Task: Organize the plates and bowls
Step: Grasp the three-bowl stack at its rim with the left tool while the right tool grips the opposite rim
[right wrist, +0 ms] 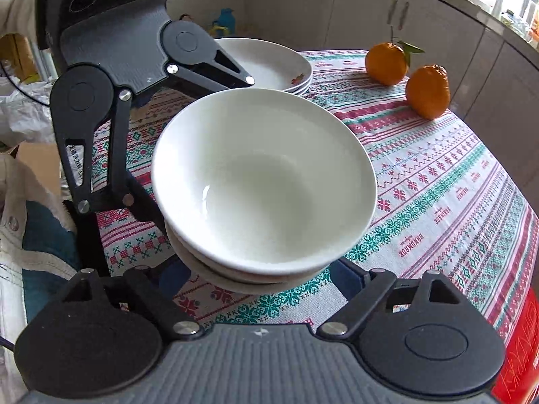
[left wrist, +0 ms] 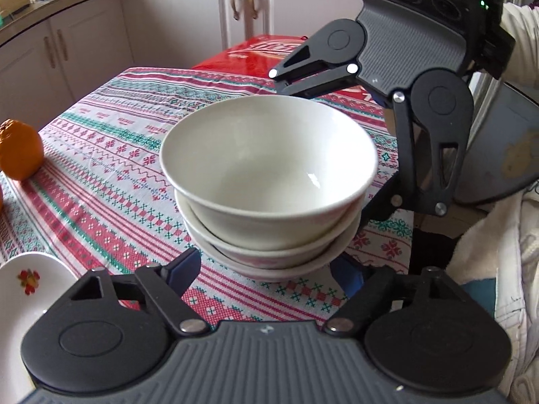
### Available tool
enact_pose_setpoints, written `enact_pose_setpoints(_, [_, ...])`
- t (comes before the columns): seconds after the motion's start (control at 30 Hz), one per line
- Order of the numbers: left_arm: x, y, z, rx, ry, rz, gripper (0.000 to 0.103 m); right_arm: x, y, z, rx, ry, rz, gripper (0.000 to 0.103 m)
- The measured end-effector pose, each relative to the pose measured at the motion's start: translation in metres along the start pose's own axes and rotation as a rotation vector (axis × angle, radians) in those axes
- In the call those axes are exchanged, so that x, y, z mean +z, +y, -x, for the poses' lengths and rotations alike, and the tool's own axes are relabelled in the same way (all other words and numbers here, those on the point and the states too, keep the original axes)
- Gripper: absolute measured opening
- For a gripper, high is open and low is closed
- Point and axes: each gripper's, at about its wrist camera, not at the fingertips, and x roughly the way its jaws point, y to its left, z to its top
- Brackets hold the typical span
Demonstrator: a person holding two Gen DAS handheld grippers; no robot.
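The table (left wrist: 101, 155) carries a striped red, green and white patterned cloth. Pale cabinets (left wrist: 175, 23) with paired handles stand behind it. A red box (left wrist: 249, 57) sits at the far edge of the table in the left wrist view.

The stack of bowls (left wrist: 269, 185) stands near the middle of the cloth. It consists of 3 white bowls nested upright; the top bowl is plain white inside, and the lowest shows a red pattern on its outer wall.

The right gripper (left wrist: 331, 144) is at the far right side of the stack in the left wrist view. Its fingers are spread wide, 1 beyond the far rim and 1 beside the right wall. Whether either touches the bowls cannot be told.

The left gripper (left wrist: 269, 269) faces the stack from the near side. Its fingers are spread wide on either side of the lowest bowl, with the blue pads (left wrist: 183, 269) close to the base; contact cannot be confirmed.

A stack of plates (right wrist: 269, 64) with a small floral print sits well beyond the bowls in the right wrist view.

2 oranges (right wrist: 427, 91) rest on the cloth to the right of the plates, 1 with a leaf and stem.
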Motion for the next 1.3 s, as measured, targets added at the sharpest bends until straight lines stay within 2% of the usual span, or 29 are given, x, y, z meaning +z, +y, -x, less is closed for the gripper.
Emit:
enact_pose_setpoints(0.4, [0.0045,0.0096,-0.0045,-0.073,0.028,-0.033,0.079,0.0036,-0.0053,-0.0019,0.060,0.021,0.027,0.088])
enact_pose_setpoints(0.8, [0.0082,0.0094,-0.0045,-0.080,0.049,-0.043,0.079,0.0046,-0.0044,-0.0024,0.056,0.025,0.025,0.088])
enact_pose_setpoints(1.3, [0.0071,0.0084,-0.0026,-0.078,0.037,-0.047,0.078,0.0086,-0.0060,-0.0041,0.057,0.043,0.012,0.088])
